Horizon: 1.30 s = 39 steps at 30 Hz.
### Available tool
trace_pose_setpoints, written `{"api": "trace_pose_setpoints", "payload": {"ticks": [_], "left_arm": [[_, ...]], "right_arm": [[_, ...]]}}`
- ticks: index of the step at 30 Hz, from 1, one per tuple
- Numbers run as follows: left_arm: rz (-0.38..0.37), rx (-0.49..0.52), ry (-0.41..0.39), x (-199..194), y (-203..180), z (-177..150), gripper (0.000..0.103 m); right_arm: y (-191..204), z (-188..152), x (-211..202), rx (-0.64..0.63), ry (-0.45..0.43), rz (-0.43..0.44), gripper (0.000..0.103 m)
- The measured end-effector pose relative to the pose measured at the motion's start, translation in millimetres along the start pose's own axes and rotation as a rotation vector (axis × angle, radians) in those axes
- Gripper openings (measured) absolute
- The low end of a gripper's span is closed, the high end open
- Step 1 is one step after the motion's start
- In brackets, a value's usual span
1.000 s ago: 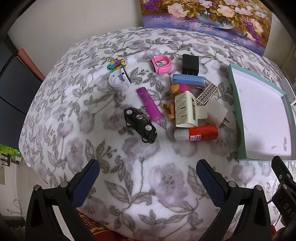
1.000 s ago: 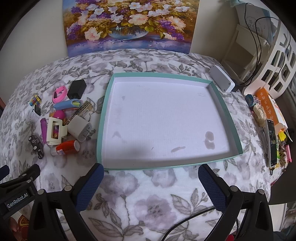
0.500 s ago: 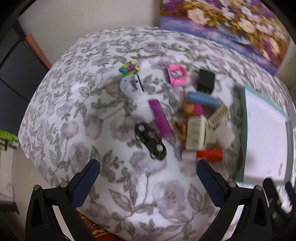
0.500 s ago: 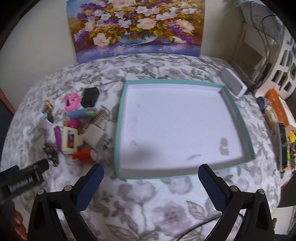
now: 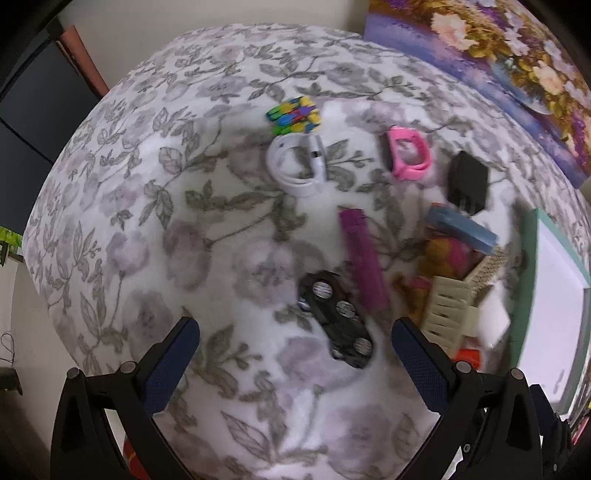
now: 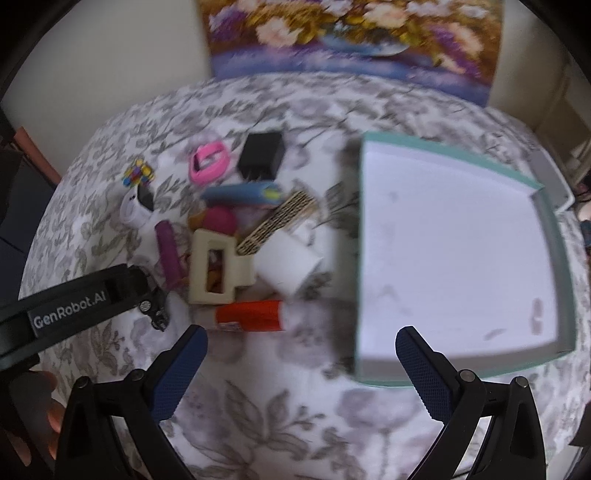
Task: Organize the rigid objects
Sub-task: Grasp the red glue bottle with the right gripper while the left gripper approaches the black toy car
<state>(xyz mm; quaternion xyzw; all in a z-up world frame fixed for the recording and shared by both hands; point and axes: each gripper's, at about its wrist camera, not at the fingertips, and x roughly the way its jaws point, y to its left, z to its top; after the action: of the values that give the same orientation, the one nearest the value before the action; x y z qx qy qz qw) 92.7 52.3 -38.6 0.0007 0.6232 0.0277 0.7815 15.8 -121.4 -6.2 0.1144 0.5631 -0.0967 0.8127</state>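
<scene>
A pile of small items lies on the flowered cloth. In the left wrist view my left gripper (image 5: 295, 332) is open just above the cloth, with the black toy car (image 5: 336, 325) between its fingers, untouched. A purple lighter (image 5: 362, 258), a white band (image 5: 295, 166), a colourful cube (image 5: 293, 114), a pink watch (image 5: 406, 153) and a black charger (image 5: 467, 182) lie beyond. My right gripper (image 6: 299, 343) is open and empty, just short of the red glue stick (image 6: 251, 314), cream holder (image 6: 210, 269) and white plug (image 6: 288, 262). The teal tray (image 6: 358, 258) sits to the right, with nothing in it.
A flower painting (image 6: 351, 33) leans on the wall behind the table. The left tool's black housing (image 6: 74, 302) crosses the lower left of the right wrist view, with a hand (image 6: 37, 406) under it. The table's rounded edge drops off at the left (image 5: 55, 258).
My left gripper has come down and forward until the toy car sits between its fingers. My right gripper has swung left from the tray toward the pile. Both stay open.
</scene>
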Motion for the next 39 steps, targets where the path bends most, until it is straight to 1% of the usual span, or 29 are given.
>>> {"api": "trace_pose_setpoints", "payload": {"ticks": [3,5,7,9,13,16,20,25,32,39], "left_arm": [[-0.05,-0.002,0.015,7,9,5,0.103],[-0.085,0.03,0.015,11,11,9,0.103],[-0.071,0.052,0.014,13,14,12,0.103],[-0.064,0.046,0.013,16,21,14,0.103],[-0.096,-0.012,0.012,19,35,17,0.103],[-0.115,-0.011,-0.002,19,38,18,0.103],[-0.109,0.01,-0.01,22,38,17,0.103],[-0.118,-0.013,-0.003,26,46,15,0.103],[-0.129,-0.015,-0.015,24,52,11,0.103],[-0.137,-0.004,-0.005,25,51,9,0.103]], "right_arm": [[9,1,12,-0.012,0.023,-0.009,0.103],[13,1,20,-0.002,0.042,0.005,0.103],[18,1,23,-0.018,0.035,-0.02,0.103],[23,2,26,-0.032,0.028,-0.039,0.103],[31,1,33,-0.04,0.04,-0.039,0.103],[37,0,40,-0.044,0.052,-0.042,0.103],[37,-1,48,-0.011,0.064,-0.033,0.103],[41,-1,59,0.04,0.074,-0.017,0.103],[50,-4,71,0.046,0.066,-0.069,0.103],[54,-5,70,0.063,0.057,-0.09,0.09]]}}
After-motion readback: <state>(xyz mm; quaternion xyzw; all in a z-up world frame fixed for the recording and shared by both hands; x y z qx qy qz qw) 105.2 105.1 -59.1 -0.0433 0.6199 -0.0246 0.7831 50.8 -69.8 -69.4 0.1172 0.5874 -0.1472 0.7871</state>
